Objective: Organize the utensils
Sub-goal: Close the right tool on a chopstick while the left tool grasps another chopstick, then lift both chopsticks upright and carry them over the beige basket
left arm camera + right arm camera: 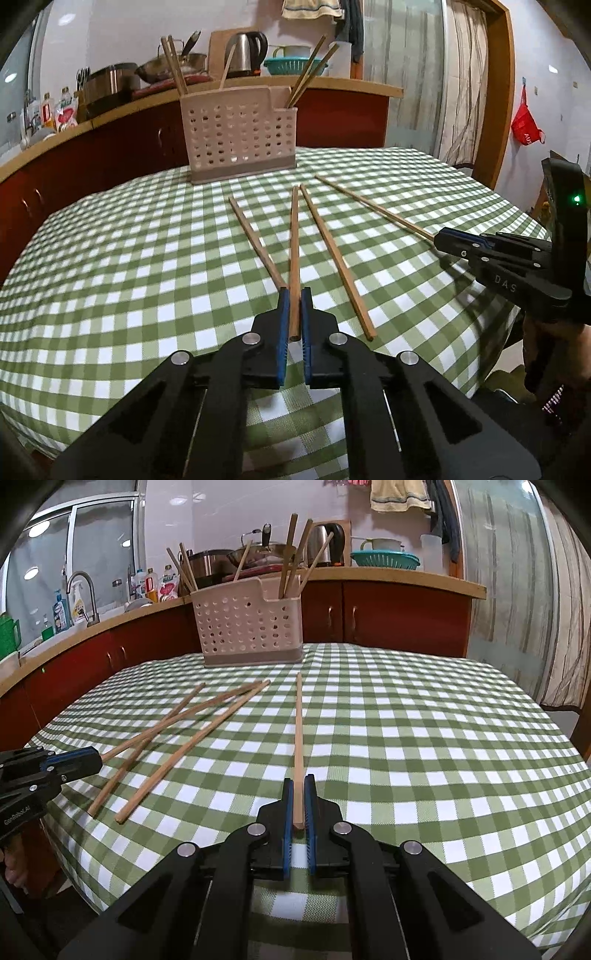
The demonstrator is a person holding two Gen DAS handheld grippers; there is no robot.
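**Chopsticks gripped, one in each tool**

Chopsticks lie loose on the checked cloth (110,258) of the worktop, two of them (258,247) (336,258) flanking the left gripper (294,295). Its jaws are nearly closed on a darker chopstick (294,240) near the butt end, tip pointing at the holder (240,133). Right gripper (300,781) likewise: jaws pinched on a pale chopstick (298,720), which runs forward toward the holder, low over the cloth. Holder stands upright at the far edge of the worktop, perforated, several chopsticks (291,554) already standing in its compartments. Kitchen counter (369,576) behind.
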